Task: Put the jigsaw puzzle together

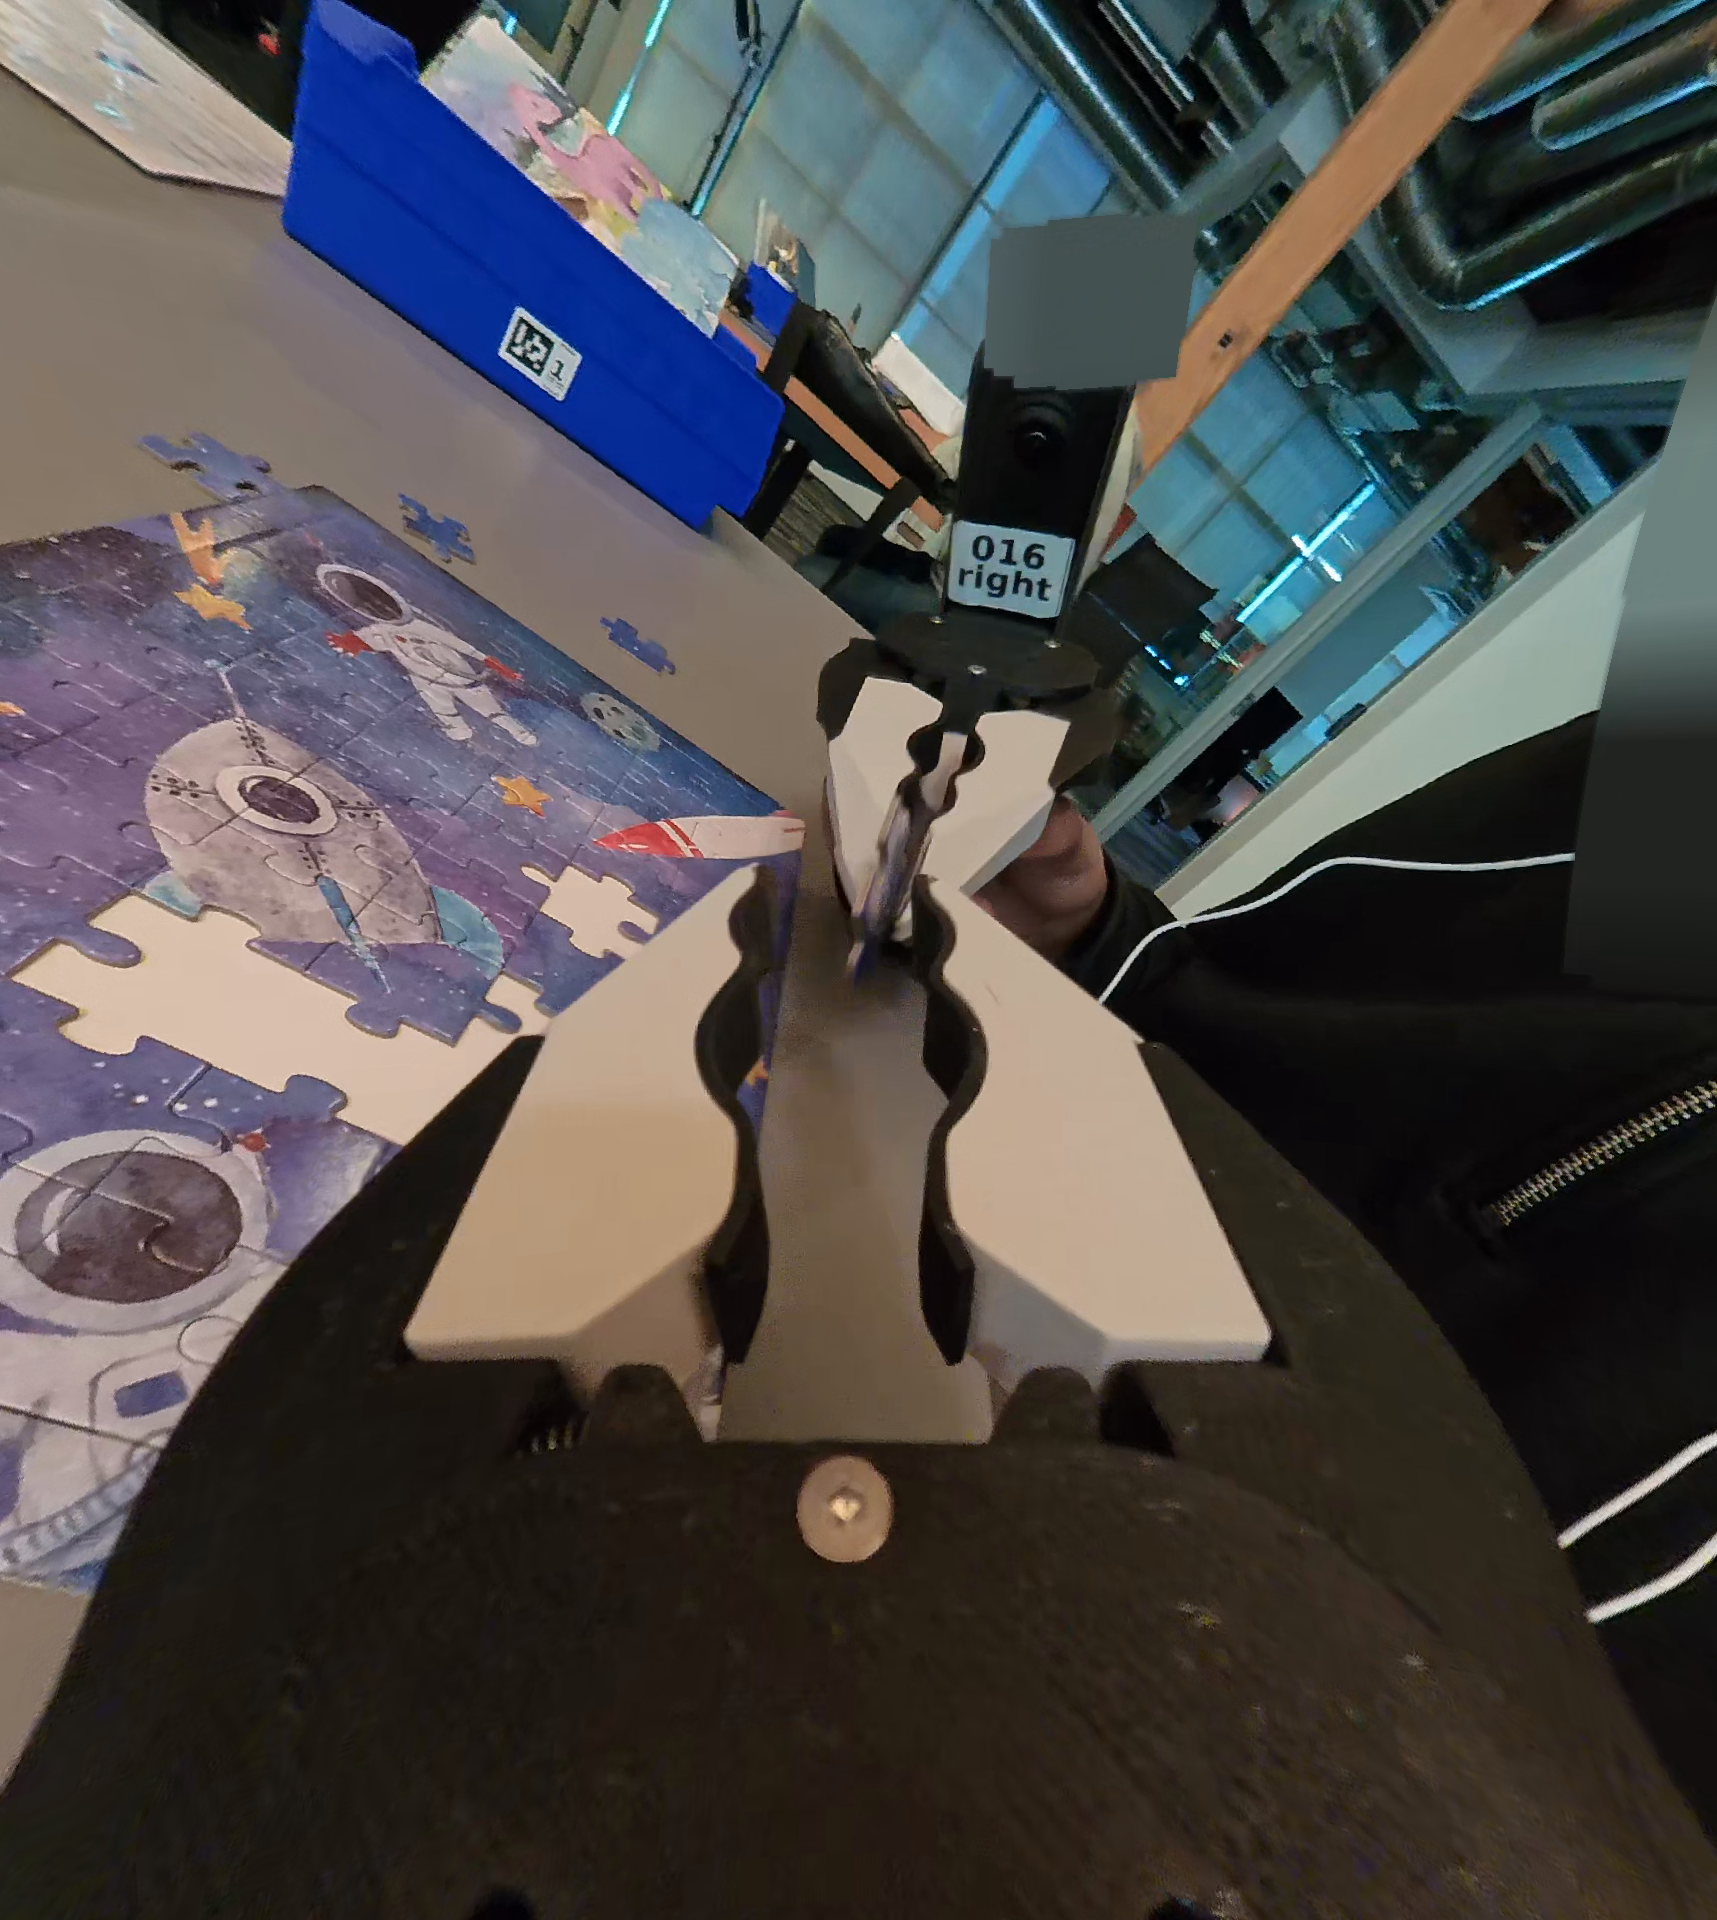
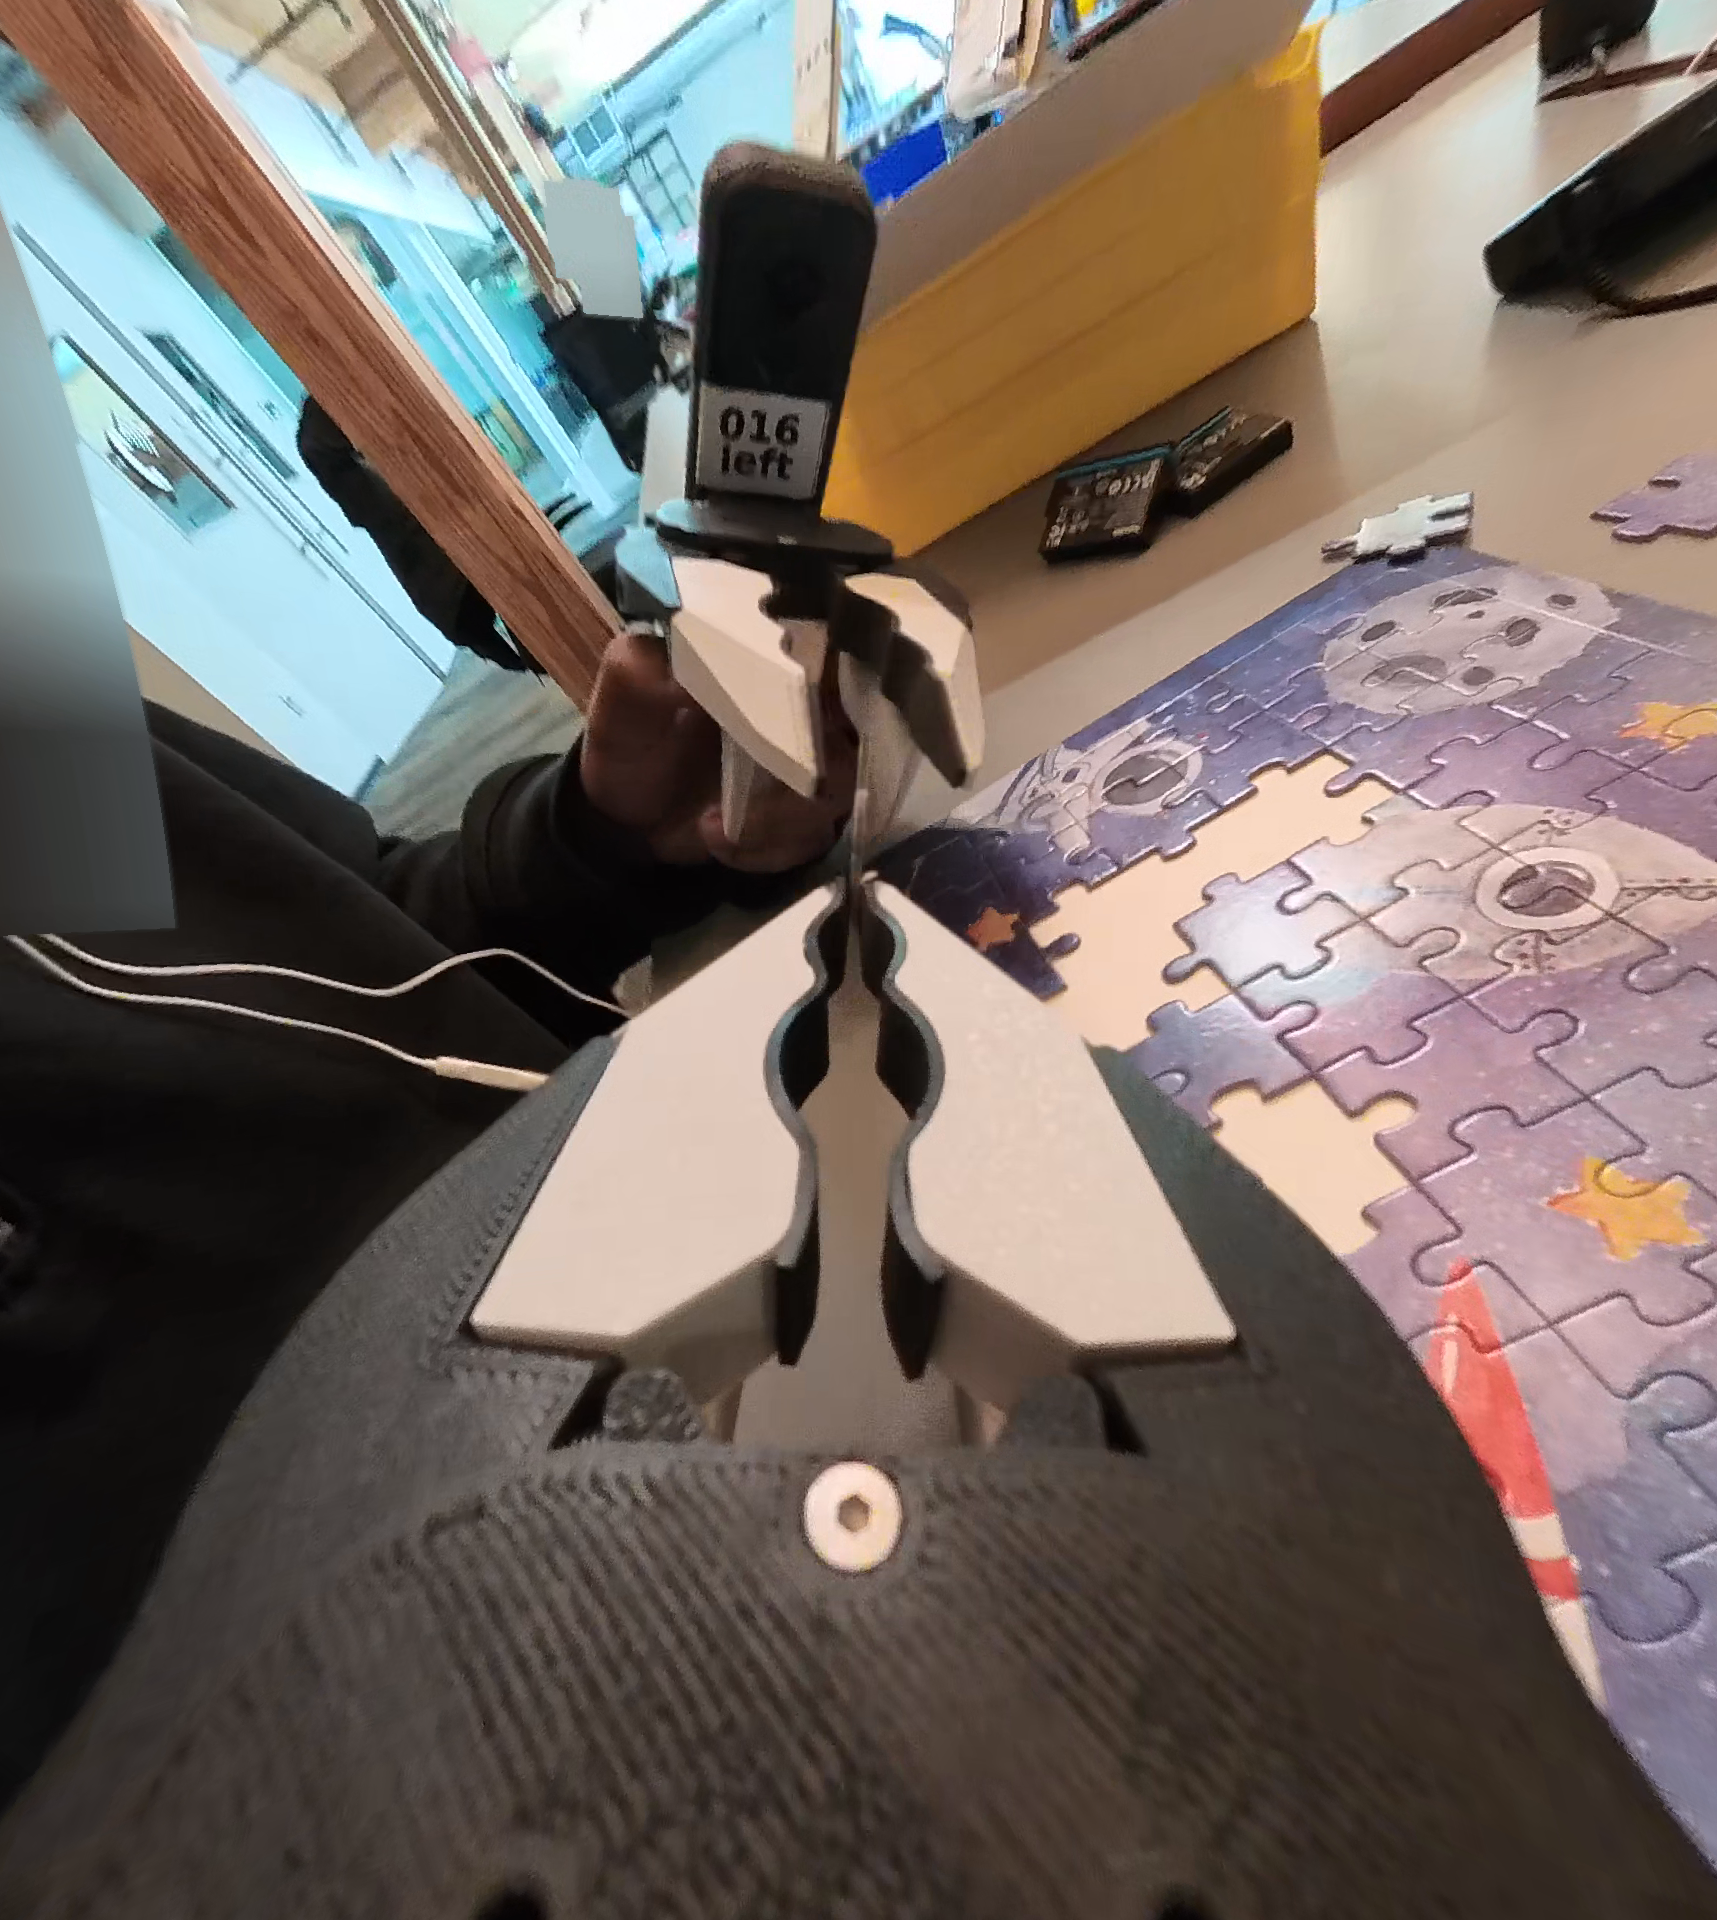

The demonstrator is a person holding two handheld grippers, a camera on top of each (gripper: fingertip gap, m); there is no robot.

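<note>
Left wrist view has the space puzzle flat on the grey table at left, pale gaps showing, loose pieces beyond its far edge, a blue bin farther off. At centre the left gripper stands wide apart, empty. Just beyond, the right gripper pinches a puzzle piece edge-on. Windows and ducts fill the right
</note>
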